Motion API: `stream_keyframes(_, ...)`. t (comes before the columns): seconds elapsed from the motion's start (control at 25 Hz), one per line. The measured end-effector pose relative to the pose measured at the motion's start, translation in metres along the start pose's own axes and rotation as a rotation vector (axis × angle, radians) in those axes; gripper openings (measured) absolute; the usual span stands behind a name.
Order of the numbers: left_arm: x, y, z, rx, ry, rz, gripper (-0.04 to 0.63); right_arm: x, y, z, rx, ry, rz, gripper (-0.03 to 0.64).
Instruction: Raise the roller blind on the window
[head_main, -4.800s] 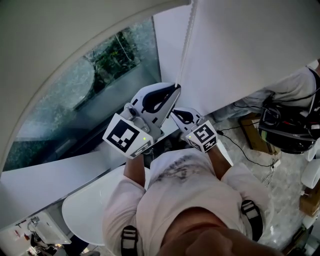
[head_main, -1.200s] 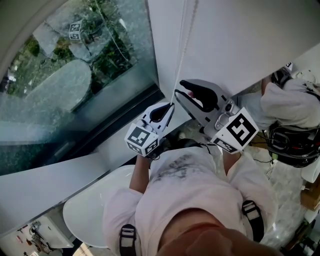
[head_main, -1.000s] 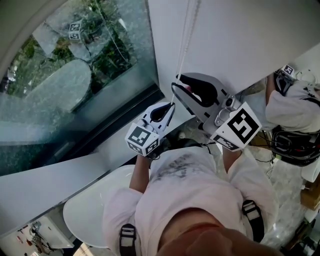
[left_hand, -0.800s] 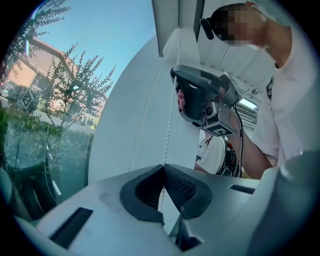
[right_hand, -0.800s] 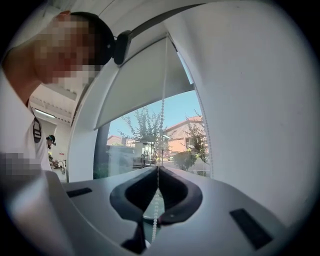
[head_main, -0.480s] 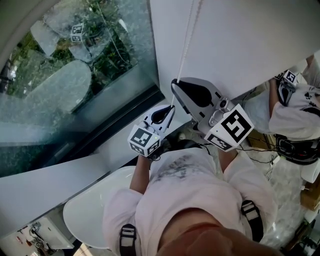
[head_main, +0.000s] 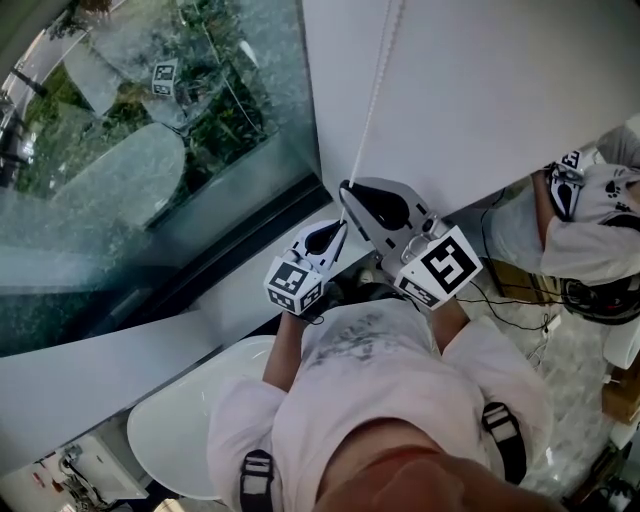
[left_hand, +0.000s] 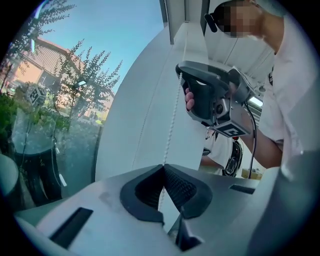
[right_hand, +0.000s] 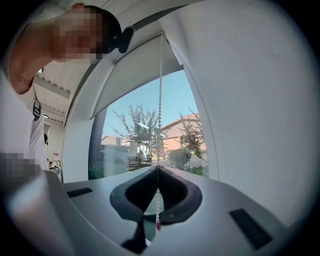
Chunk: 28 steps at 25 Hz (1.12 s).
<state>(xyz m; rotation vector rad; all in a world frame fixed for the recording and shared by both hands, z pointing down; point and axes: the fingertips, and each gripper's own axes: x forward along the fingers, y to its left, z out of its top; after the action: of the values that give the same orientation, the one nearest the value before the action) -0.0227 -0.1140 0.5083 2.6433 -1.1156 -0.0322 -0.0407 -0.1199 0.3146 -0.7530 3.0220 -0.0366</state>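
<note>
Left gripper (head_main: 338, 230) and right gripper (head_main: 347, 190) both pinch bead chain (head_main: 372, 110) | roller blind (right_hand: 135, 75) looks partly raised; more pulling probably remains.

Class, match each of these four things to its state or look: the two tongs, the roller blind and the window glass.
Things:
1 left tongs
2 right tongs
3 roller blind
4 window glass

States:
a plain white sheet
b shut on the bead chain, higher up
c trees show through it
d shut on the bead chain, lower down

Pairs: 1-d; 2-b; 3-a; 4-c
</note>
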Motion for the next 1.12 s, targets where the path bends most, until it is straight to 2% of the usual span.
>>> stream_keyframes(1.12, 0.013, 0.01, -0.086, -0.082, 0.132, 0.026, 0.008, -0.013, -0.003, -0.085, 0.022, 0.136, -0.044, 0.061)
